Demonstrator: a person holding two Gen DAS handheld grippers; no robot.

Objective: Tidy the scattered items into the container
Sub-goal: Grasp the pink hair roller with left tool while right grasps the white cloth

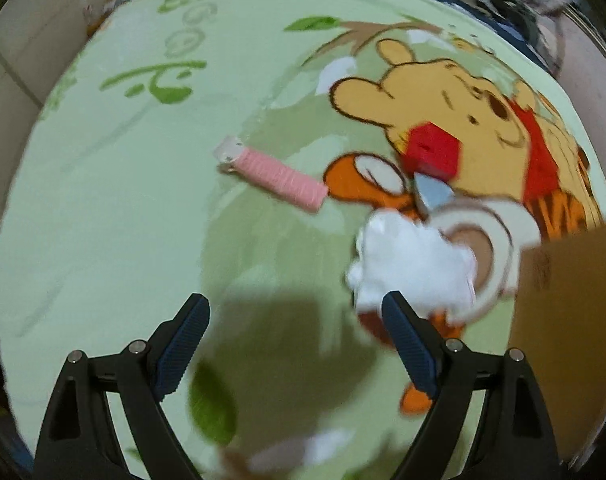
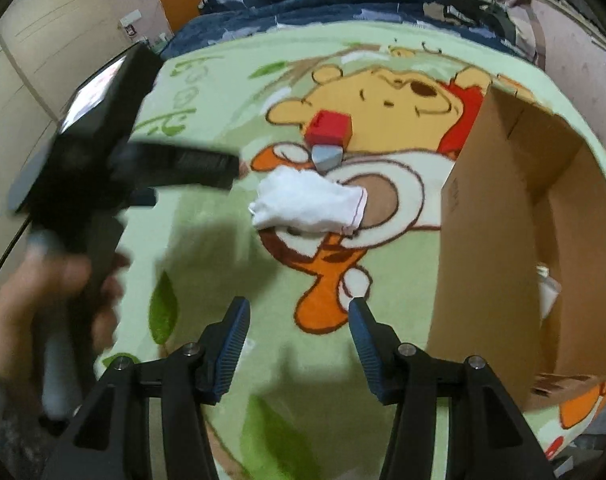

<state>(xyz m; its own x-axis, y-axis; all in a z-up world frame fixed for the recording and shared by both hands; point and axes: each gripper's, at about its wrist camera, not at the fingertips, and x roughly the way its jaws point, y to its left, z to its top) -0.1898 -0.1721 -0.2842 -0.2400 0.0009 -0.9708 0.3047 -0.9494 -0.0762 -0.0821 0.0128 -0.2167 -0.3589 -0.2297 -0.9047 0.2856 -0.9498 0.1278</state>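
Observation:
A white cloth glove [image 1: 413, 268] lies on the cartoon blanket [image 1: 123, 208], just beyond my open left gripper [image 1: 295, 322], near its right finger. A pink comb-like clip [image 1: 275, 174] lies farther left. A red block [image 1: 433, 152] and a grey wedge [image 1: 433, 196] sit behind the glove. In the right wrist view the glove [image 2: 309, 202], red block [image 2: 329, 128] and grey wedge [image 2: 327, 158] lie ahead of my open, empty right gripper [image 2: 299, 326]. The open cardboard box [image 2: 499, 240] stands at right. The left gripper [image 2: 151, 168] reaches in from the left, blurred.
The box edge shows at the right in the left wrist view [image 1: 563, 320]. Something white [image 2: 549, 292] lies inside the box. A dark blue quilt [image 2: 343, 4] is piled at the blanket's far edge. A wall [image 2: 43, 60] stands at left.

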